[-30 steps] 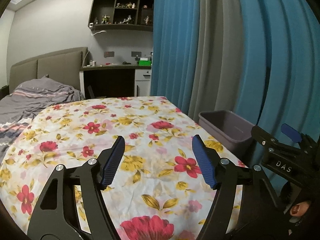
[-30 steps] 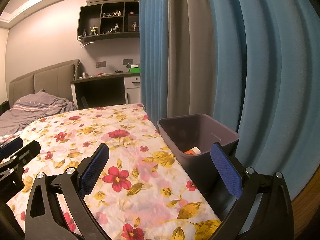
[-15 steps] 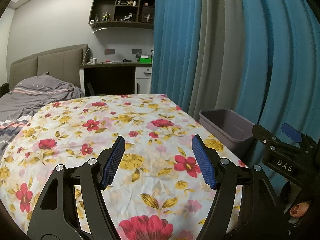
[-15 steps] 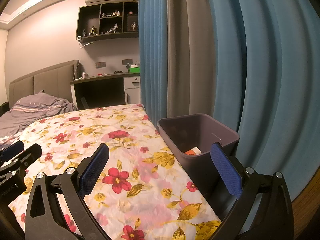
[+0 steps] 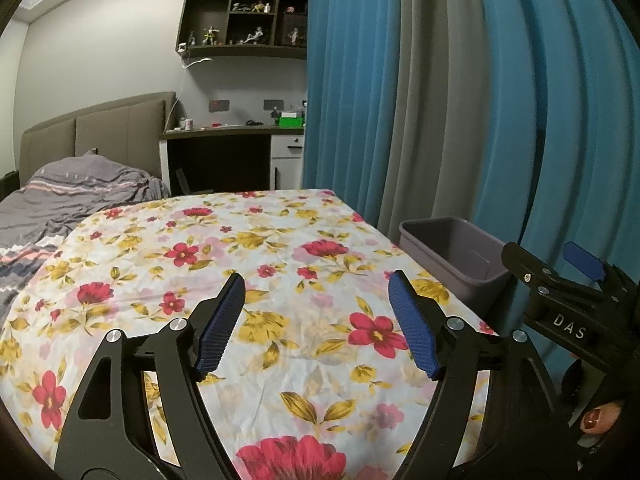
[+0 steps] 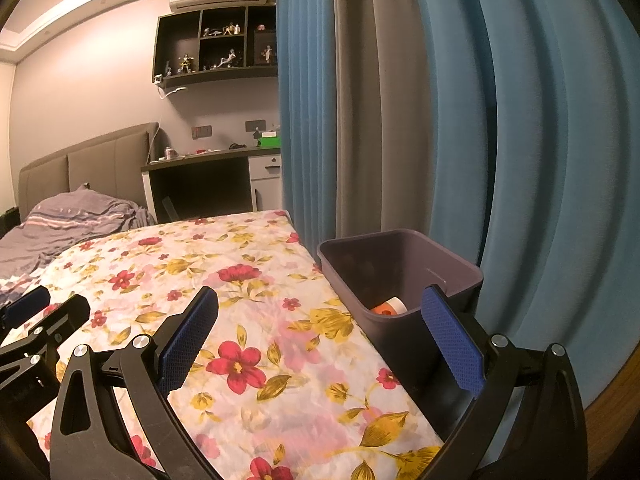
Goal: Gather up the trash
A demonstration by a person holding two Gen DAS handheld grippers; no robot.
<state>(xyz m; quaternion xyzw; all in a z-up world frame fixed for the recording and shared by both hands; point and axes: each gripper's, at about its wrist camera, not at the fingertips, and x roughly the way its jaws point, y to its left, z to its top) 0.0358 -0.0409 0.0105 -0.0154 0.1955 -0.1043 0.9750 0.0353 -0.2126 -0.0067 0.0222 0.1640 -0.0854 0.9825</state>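
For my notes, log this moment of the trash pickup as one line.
left tool: opening, nothing between pads | right tool: open, empty | bin: beside floral cloth, holds orange-and-white item | no trash visible on cloth

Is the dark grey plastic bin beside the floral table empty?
No: in the right wrist view the dark grey plastic bin holds an orange and white container at its bottom.

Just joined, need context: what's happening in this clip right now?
A person holds two grippers over a floral-covered table, collecting trash. Neither holds anything: the left gripper has nothing between its jaws, which are opening, and the right gripper is wide open and empty. A grey bin stands at the table's right edge, by the blue curtains, with an orange-and-white item already inside. No loose trash shows on the cloth.
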